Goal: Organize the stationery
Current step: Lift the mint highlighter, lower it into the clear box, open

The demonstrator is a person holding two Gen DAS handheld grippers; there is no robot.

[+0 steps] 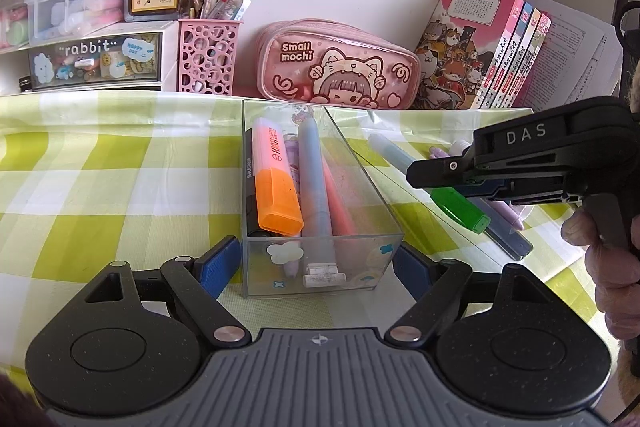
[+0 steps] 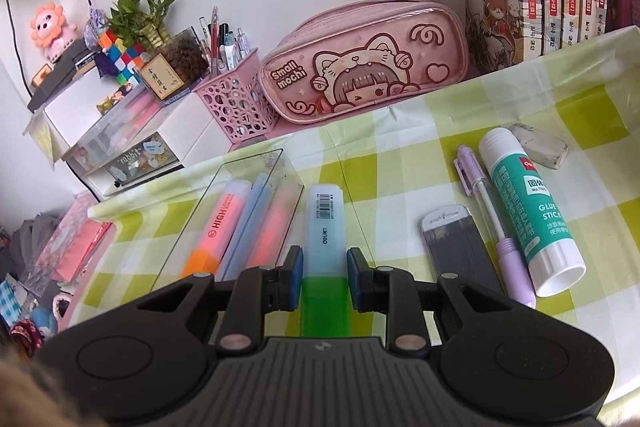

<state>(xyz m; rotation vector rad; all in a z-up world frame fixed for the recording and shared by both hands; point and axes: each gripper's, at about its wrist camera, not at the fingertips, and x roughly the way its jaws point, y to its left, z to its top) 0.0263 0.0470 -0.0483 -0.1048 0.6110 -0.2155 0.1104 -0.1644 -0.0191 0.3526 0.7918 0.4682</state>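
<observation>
Left wrist view: the desk [image 1: 80,163], under a green-and-white checked cloth, runs back to a white wall. Along its far edge stand a row of books [image 1: 492,55] toward the right corner, a pink pencil case [image 1: 340,67] printed "Small mochi" at the middle, a pink perforated pen holder [image 1: 208,59] left of it, and stacked drawer boxes [image 1: 92,59] at the far left corner.

A clear rectangular box [image 1: 320,211] lies lengthwise in the middle of the desk. Inside it rest an orange highlighter [image 1: 276,183], a pale blue marker [image 1: 316,187] beside it and a pink-red one against the right wall. The left tongs [image 1: 316,267] sit at the near end of this box, blue pads against both side walls, holding it.

To the right of the box, the right tongs [image 2: 322,277] grip a highlighter with a green cap and pale blue body [image 2: 324,227]; in the right wrist view the pads press its sides where body meets cap. From the left wrist view it appears lifted off the cloth, just right of the box. A person's hand [image 1: 612,259] holds the handle.

Toward the right edge lie a white glue stick [image 2: 528,211], a lilac pen [image 2: 496,227] touching its left side, a grey flat card [image 2: 456,247] left of the pen, and a worn eraser [image 2: 540,145] farther back.
</observation>
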